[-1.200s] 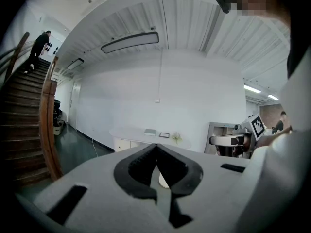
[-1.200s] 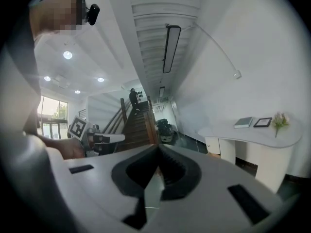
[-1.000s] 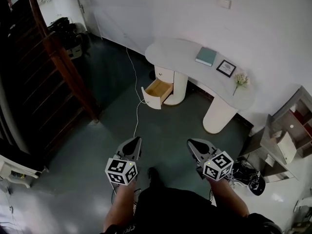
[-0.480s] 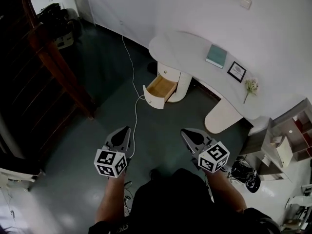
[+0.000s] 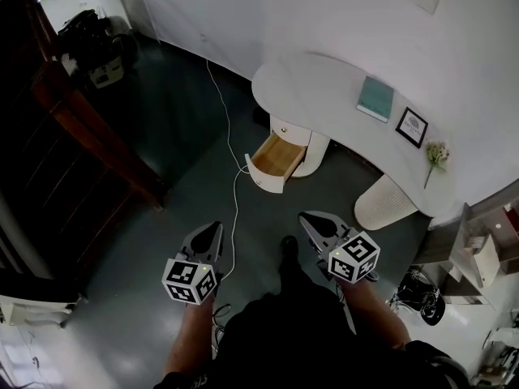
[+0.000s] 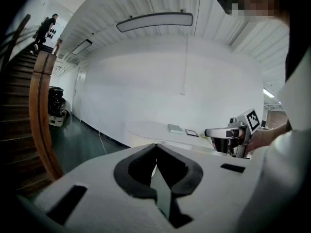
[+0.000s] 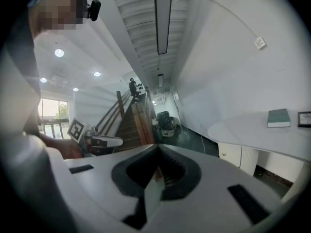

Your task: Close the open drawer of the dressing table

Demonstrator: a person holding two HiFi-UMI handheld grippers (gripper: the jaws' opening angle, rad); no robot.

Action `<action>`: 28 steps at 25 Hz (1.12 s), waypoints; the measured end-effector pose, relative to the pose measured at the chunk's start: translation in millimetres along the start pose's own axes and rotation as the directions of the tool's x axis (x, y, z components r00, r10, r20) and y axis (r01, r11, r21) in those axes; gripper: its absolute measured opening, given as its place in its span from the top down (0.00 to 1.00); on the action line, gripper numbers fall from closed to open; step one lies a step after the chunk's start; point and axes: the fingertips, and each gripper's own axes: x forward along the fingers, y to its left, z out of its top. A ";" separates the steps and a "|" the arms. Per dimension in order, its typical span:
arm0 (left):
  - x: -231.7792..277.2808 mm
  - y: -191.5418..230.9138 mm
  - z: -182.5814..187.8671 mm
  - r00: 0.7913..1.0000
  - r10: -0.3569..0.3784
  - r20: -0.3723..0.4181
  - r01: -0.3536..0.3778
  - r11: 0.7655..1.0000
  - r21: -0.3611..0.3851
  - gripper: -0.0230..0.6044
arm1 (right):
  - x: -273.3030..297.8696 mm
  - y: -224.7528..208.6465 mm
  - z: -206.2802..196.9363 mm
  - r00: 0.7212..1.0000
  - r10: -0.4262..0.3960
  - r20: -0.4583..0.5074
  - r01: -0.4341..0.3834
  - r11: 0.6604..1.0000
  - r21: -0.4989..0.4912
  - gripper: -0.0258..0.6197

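Dark green floor point(image 5: 178, 177) lies under the person, whose shoe point(image 5: 289, 246) shows between the two grippers. Both are held out side by side, low in the head view, well apart from each other and touching nothing. The left gripper point(image 5: 212, 229) has its jaws pressed together with nothing between them; its own view shows the tips point(image 6: 156, 145) meeting. The right gripper point(image 5: 307, 218) is the same: jaws together and empty, tips point(image 7: 158, 147) meeting in its view.

A white cable point(image 5: 236, 186) runs along the floor from beside the left gripper, past the drawer, toward the wall. Ahead of the grippers and well apart from them, the drawer point(image 5: 276, 156) stands pulled out, its wooden inside showing and its white front turned toward the person. It comes out of a rounded pedestal point(image 5: 312, 148) under the left end of the curved white table point(image 5: 324, 87).

On the tabletop, farther right, lie a teal book point(image 5: 375, 99), then a dark frame point(image 5: 412, 126), then a small bunch of flowers point(image 5: 437, 154). A white wall point(image 5: 324, 14) stands behind the table. Off to the left a wooden stair rail point(image 5: 81, 128) slants across; at the right edge is a shelf point(image 5: 478, 241).
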 end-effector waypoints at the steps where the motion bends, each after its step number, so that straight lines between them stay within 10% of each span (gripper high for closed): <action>1: 11.6 7.7 4.5 1.000 0.009 -0.004 -0.009 1.000 -0.001 0.96 | 11.4 -12.6 3.2 1.000 0.006 0.002 -0.006 1.000 0.005 0.95; 13: 180.4 79.4 57.8 0.995 0.094 -0.046 -0.094 0.995 -0.014 0.96 | 141.8 -163.9 34.7 0.990 0.124 -0.068 -0.120 0.991 0.052 0.95; 28: 268.1 172.6 50.9 0.995 0.007 -0.096 -0.014 0.997 -0.070 0.96 | 242.7 -190.7 9.3 0.965 0.086 -0.249 -0.063 0.993 0.099 0.95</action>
